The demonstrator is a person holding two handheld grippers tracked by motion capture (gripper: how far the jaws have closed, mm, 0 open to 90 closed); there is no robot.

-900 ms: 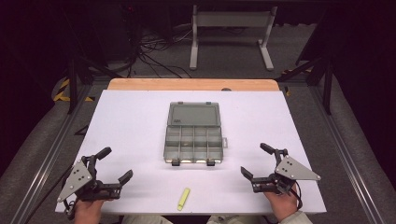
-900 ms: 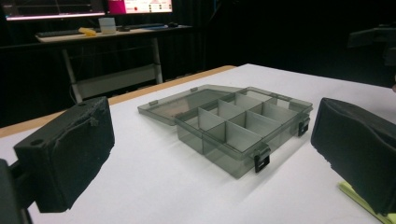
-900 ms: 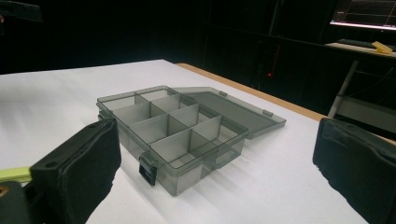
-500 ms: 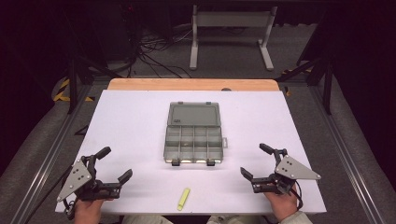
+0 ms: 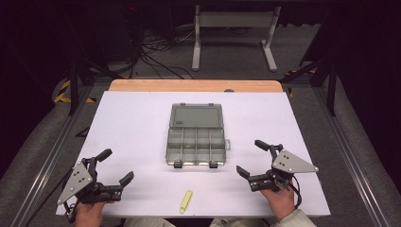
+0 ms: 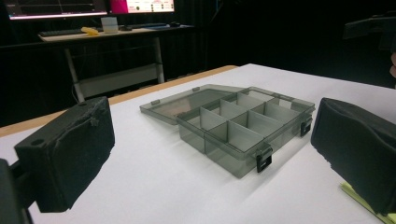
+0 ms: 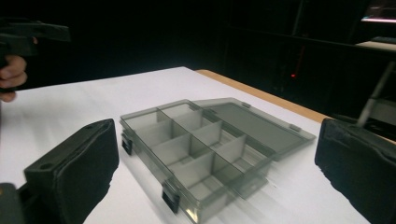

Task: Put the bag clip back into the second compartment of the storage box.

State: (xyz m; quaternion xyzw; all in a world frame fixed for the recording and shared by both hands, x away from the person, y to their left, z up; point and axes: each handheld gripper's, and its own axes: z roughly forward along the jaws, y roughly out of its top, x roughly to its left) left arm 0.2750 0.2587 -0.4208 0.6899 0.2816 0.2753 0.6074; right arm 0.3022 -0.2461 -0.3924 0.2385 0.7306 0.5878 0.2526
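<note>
High view: clear grey box (image 5: 196, 135) lies open mid-table (image 5: 132, 123), lid flat toward the far edge, compartments look empty. Yellow marker (image 5: 186, 201) near the front edge, just front of the box. Left gripper (image 5: 116, 170) at the front left corner, jaws apart, holding nothing. Right gripper (image 5: 252, 158) near the front right corner, jaws apart, holding nothing.

Left gripper view: box (image 6: 233, 123) between the wide jaws, marker (image 6: 362, 198) partly behind the right jaw.

Right gripper view: box (image 7: 205, 140) ahead, slightly blurred; other hand (image 7: 11, 77) at far left.

One open organizer box (image 5: 196, 135), one yellow marker (image 5: 186, 201), two tongs: left (image 5: 115, 165), right (image 5: 252, 160)
</note>
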